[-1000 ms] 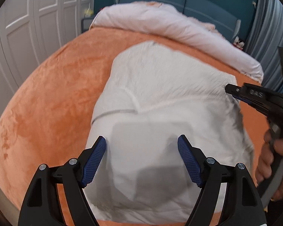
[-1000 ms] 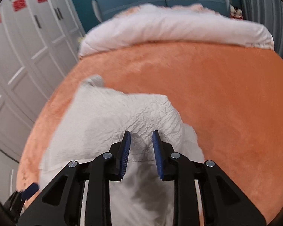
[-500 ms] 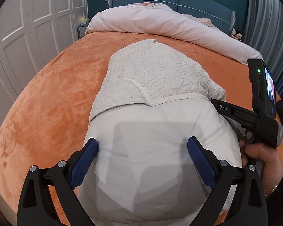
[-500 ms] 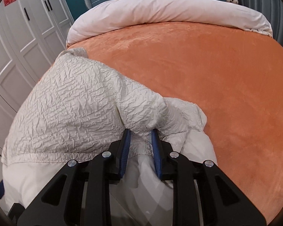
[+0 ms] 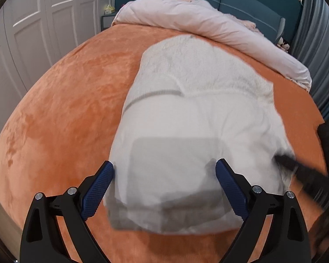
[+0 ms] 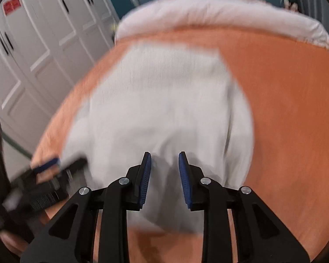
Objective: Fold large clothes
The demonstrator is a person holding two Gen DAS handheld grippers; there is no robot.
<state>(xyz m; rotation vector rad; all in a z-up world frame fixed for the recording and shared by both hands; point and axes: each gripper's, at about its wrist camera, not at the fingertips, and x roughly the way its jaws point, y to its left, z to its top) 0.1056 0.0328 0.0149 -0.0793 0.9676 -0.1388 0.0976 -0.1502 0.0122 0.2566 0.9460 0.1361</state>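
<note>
- The left gripper [image 5: 163, 186] is spread wide, its blue pads [image 5: 97, 189] standing on either side of the near end of the garment [image 5: 193, 131]; nothing is pinched, and whether the pads brush the cloth cannot be told.
- The right gripper [image 6: 164, 177] is narrowly parted; its jaws have just been opening, and cloth shows in the gap, but the pads [image 6: 145, 178] do not clearly press on it. The picture is blurred, so touching cannot be settled.
- In the left view the right gripper [image 5: 296, 168] shows as a dark smear at the garment's right edge.
- In the right view the left gripper [image 6: 48, 166] appears blurred at the garment's left edge, a hand below it.
- The garment, white, lies as a folded bundle on the orange bedspread [image 5: 61, 114], with a crinkled layer on its far half and smooth cloth on the near half.
- A pale duvet [image 5: 208, 24] is heaped along the head of the bed, beyond the garment and apart from it.
- White wardrobe doors [image 5: 33, 32] stand to the left.
</note>
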